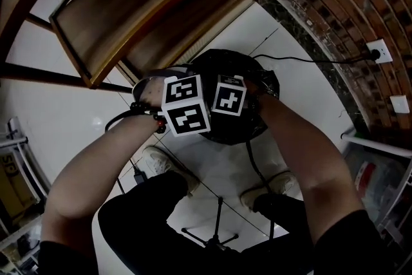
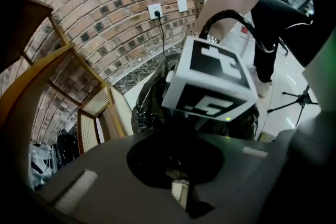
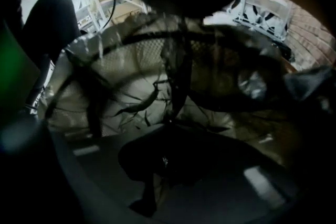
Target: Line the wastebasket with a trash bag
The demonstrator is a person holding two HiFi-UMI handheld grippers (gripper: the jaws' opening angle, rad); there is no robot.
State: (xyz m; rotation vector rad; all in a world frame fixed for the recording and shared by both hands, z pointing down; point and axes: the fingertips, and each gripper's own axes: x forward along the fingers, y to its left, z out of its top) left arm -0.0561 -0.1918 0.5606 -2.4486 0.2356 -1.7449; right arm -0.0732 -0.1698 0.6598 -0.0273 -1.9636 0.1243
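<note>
Right gripper view: right gripper (image 3: 160, 161) pinches trash bag (image 3: 176, 73) film.

Head cam is looking steeply down from above the person, over both forearms, at mid range onto the left marker cube (image 1: 187, 106), the right marker cube (image 1: 228, 98) and the trash bag (image 1: 222, 61) under them.

Left gripper (image 2: 179, 189) cam is riding just behind its own jaws. It is facing out past the right marker cube, close up, toward the brick wall (image 2: 105, 18) and the wall socket (image 2: 156, 10). Both cams are sharing the cube, bag, wall and socket.

Right gripper (image 3: 157, 165) cam is sitting right up against the bag film and looking into it. The picture is coming out dark and blurred, so it is sharing only the bag.
</note>
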